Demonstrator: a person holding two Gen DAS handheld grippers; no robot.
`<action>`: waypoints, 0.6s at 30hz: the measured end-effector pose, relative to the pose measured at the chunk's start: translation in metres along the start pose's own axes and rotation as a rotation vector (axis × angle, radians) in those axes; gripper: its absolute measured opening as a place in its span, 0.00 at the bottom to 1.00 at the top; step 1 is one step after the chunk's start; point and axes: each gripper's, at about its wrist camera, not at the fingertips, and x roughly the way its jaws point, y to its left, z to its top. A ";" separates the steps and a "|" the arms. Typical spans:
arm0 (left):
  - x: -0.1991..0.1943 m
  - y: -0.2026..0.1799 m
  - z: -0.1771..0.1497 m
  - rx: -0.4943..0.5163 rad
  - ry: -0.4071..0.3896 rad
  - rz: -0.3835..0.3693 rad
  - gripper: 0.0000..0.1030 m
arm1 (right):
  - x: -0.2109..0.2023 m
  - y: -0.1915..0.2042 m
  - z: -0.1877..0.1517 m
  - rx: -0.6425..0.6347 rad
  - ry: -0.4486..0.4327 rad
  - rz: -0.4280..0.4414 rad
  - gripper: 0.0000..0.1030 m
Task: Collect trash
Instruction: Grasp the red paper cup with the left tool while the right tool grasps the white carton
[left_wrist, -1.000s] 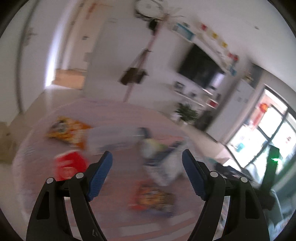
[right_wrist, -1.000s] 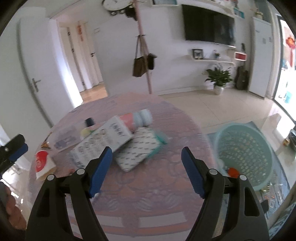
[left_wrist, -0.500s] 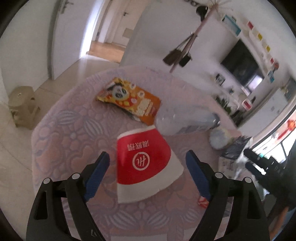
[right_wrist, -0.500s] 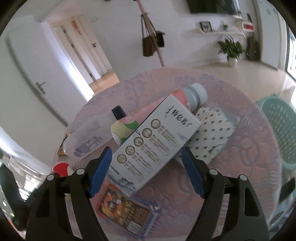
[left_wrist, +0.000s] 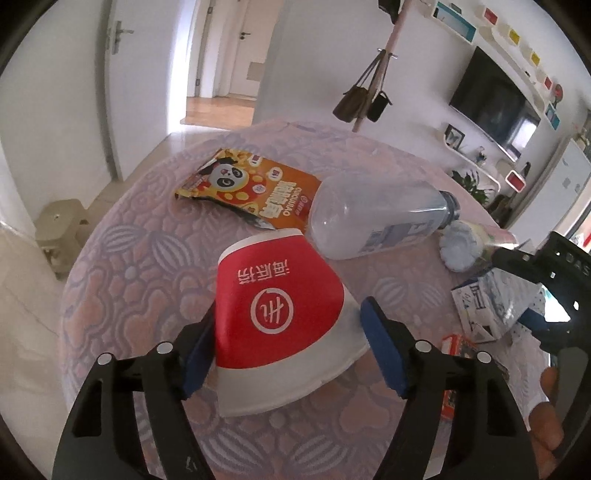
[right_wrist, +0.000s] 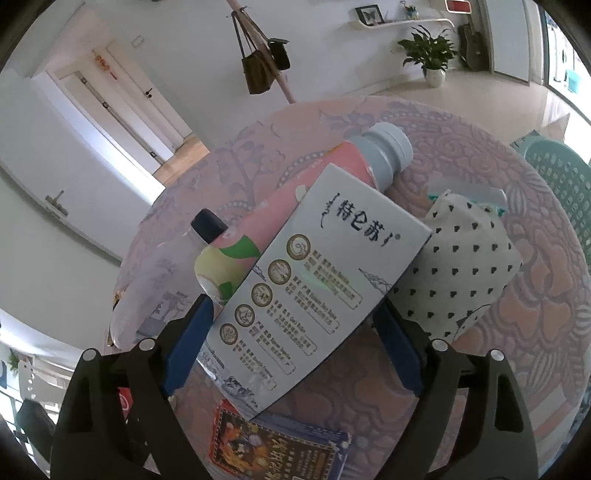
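My left gripper (left_wrist: 291, 350) is open, its jaws either side of a flattened red and white paper cup (left_wrist: 280, 314) lying on the round table. Behind the cup lie an orange panda snack bag (left_wrist: 251, 186) and a clear plastic bottle (left_wrist: 373, 221). My right gripper (right_wrist: 291, 350) is open, its jaws either side of a white milk carton (right_wrist: 314, 291) that lies across a pink bottle with a grey cap (right_wrist: 332, 177). A polka-dot packet (right_wrist: 465, 266) lies to its right, and a colourful wrapper (right_wrist: 273, 443) lies in front.
The table (left_wrist: 129, 266) has a pink and lilac patterned cloth. A green mesh basket (right_wrist: 561, 177) stands on the floor at the right. A small stool (left_wrist: 57, 225) stands left of the table. A coat stand with bags (right_wrist: 262, 62) is behind.
Both grippers have moved down and closer to the table. The left one now straddles the red cup; the right one now straddles the milk carton.
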 end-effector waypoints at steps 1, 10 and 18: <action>-0.004 0.002 -0.001 -0.004 -0.015 -0.004 0.60 | 0.001 0.000 -0.001 0.011 0.007 -0.001 0.81; -0.021 0.012 -0.011 -0.026 -0.048 -0.069 0.45 | 0.018 0.007 0.001 0.032 0.056 -0.003 0.76; -0.047 0.001 -0.013 0.012 -0.108 -0.131 0.34 | -0.005 0.012 -0.008 -0.028 -0.009 0.045 0.56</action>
